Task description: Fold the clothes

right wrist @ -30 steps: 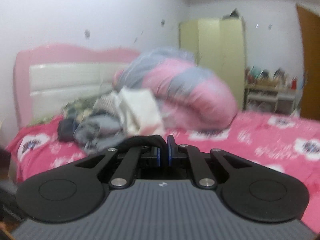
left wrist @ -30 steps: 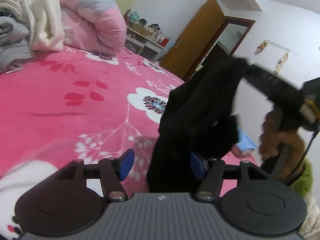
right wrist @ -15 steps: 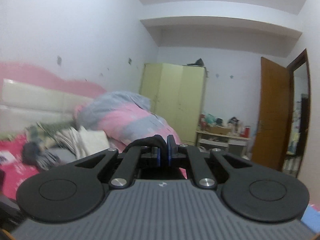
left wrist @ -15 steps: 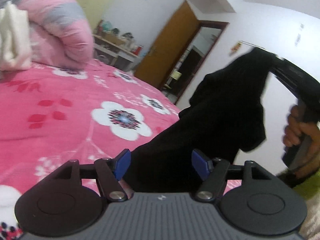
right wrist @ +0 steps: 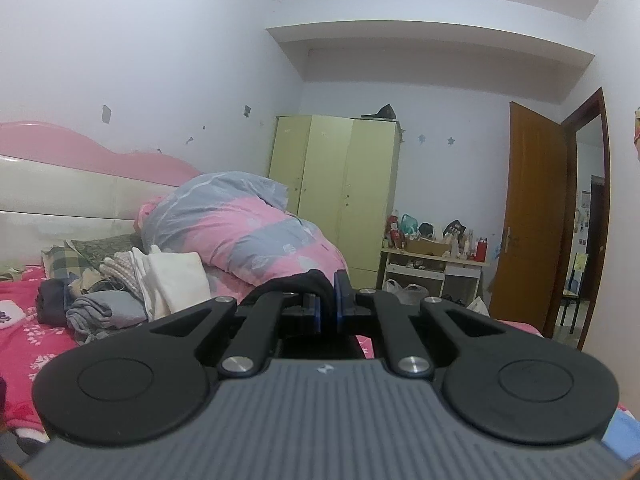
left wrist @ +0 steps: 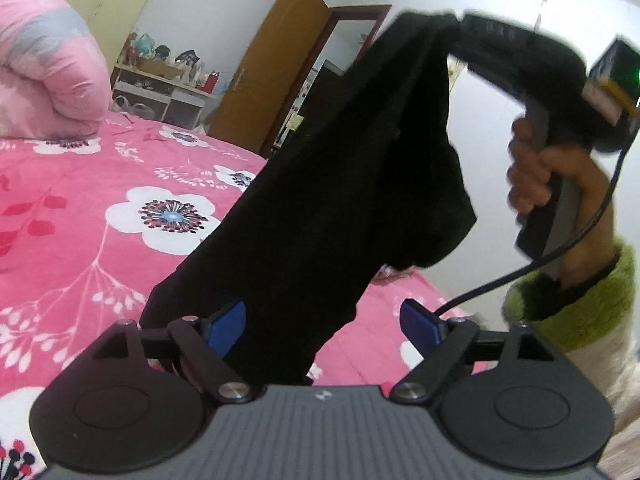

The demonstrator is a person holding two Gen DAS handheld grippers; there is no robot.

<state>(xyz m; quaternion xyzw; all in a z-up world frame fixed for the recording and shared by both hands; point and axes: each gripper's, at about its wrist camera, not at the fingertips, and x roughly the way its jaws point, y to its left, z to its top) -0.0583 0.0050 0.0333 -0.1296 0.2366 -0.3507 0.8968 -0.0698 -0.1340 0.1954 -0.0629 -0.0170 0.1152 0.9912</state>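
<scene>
A black garment [left wrist: 340, 184] hangs in the air over the pink flowered bed [left wrist: 80, 208]. Its top end is pinched in my right gripper [left wrist: 452, 28], which a hand [left wrist: 536, 176] holds high at the upper right of the left wrist view. In the right wrist view that gripper [right wrist: 328, 300] is shut on a fold of the black cloth [right wrist: 308, 280]. My left gripper [left wrist: 324, 320] is open, and the garment's lower part hangs down between its blue pads [left wrist: 226, 322].
A rolled pink and grey quilt [right wrist: 248, 232] and a pile of clothes [right wrist: 120, 284] lie near the headboard. A green wardrobe [right wrist: 336, 188], a cluttered shelf [right wrist: 432, 256] and an open brown door [right wrist: 528, 216] stand beyond the bed.
The right gripper has lifted the black garment higher. The left gripper has moved under it, so the cloth now hangs between its open fingers.
</scene>
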